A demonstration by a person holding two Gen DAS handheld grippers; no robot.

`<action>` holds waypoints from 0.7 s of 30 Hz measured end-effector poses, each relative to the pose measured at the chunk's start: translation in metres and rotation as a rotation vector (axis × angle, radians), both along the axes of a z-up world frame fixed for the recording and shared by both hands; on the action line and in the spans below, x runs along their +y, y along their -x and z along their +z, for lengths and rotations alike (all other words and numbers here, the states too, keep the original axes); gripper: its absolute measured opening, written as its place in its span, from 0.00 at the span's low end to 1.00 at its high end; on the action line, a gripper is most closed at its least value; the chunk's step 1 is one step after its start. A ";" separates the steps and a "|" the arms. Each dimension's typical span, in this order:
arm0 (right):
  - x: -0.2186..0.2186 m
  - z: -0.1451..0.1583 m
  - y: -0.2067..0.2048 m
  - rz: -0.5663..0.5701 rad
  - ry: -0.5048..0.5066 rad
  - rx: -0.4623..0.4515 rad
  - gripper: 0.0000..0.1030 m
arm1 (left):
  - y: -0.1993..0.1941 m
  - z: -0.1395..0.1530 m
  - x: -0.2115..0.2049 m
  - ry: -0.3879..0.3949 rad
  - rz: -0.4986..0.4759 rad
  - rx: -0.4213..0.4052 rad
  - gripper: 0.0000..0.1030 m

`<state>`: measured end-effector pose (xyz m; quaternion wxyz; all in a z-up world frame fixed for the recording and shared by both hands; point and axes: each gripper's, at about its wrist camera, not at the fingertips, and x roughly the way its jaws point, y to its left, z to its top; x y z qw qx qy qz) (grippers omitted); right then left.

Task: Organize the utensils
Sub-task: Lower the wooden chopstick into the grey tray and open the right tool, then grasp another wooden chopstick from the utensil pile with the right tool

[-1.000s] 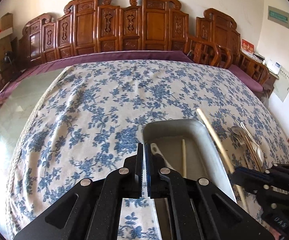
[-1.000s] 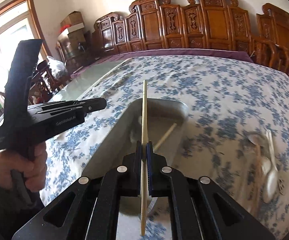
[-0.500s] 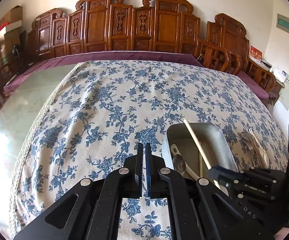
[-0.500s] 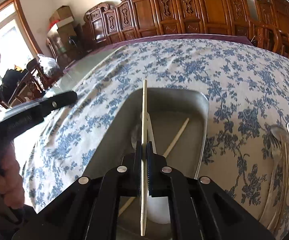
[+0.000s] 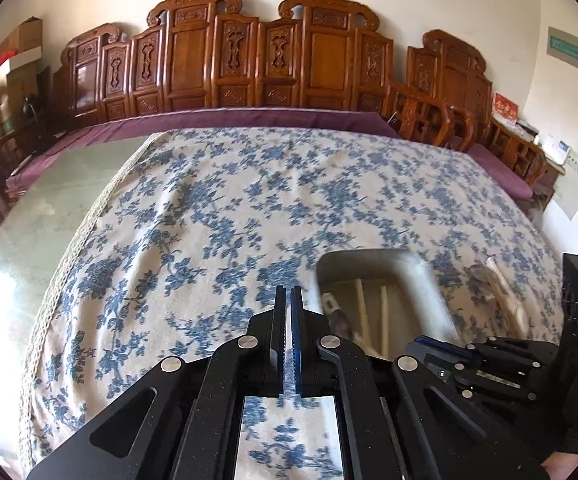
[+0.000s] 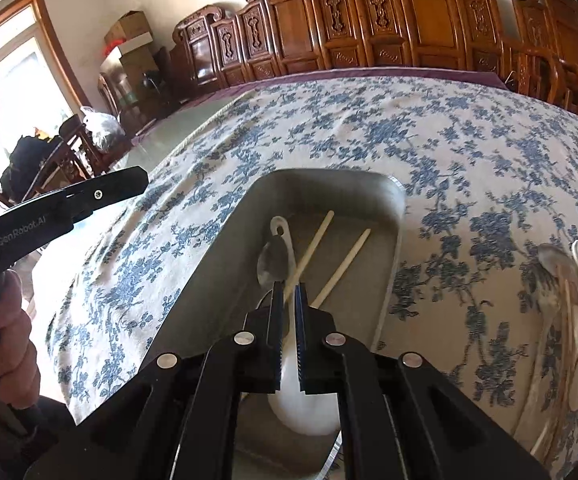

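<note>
right tongs (image 6: 287, 292): released, slightly parted, nothing between, above metal tray (image 6: 394, 216) | left tongs (image 5: 287, 300): clenched, empty, left of tray | two chopsticks (image 6: 313, 244), metal spoon (image 6: 273, 260), white spoon (image 6: 305, 400): in tray | more cutlery (image 6: 569, 304): on tabletop right of tray

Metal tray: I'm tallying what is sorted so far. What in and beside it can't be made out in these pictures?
- Right wrist view: the right gripper covers the near end of the tray, the chopsticks' lower ends and part of the white spoon.
- Right wrist view: the loose utensils on the cloth are blurred and reach the lens edge; no sure count.
- Left wrist view: the tray's contents are blurred, its near end behind the right gripper.
</note>
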<state>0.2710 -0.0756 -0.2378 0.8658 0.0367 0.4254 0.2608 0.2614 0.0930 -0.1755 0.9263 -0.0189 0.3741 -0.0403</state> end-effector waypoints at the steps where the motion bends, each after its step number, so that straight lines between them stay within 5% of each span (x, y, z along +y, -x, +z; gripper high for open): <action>1: -0.005 0.004 0.003 -0.003 0.000 -0.012 0.08 | 0.002 0.002 -0.004 0.001 -0.007 -0.004 0.01; 14: -0.109 0.046 0.037 -0.104 0.105 -0.148 0.08 | 0.008 0.006 -0.058 0.007 -0.093 -0.012 0.02; 18: -0.151 0.044 0.045 -0.158 0.163 -0.158 0.08 | 0.011 0.004 -0.077 -0.005 -0.125 -0.018 0.25; 21: -0.176 0.036 0.046 -0.196 0.183 -0.138 0.08 | 0.014 0.001 -0.092 -0.024 -0.156 -0.013 0.26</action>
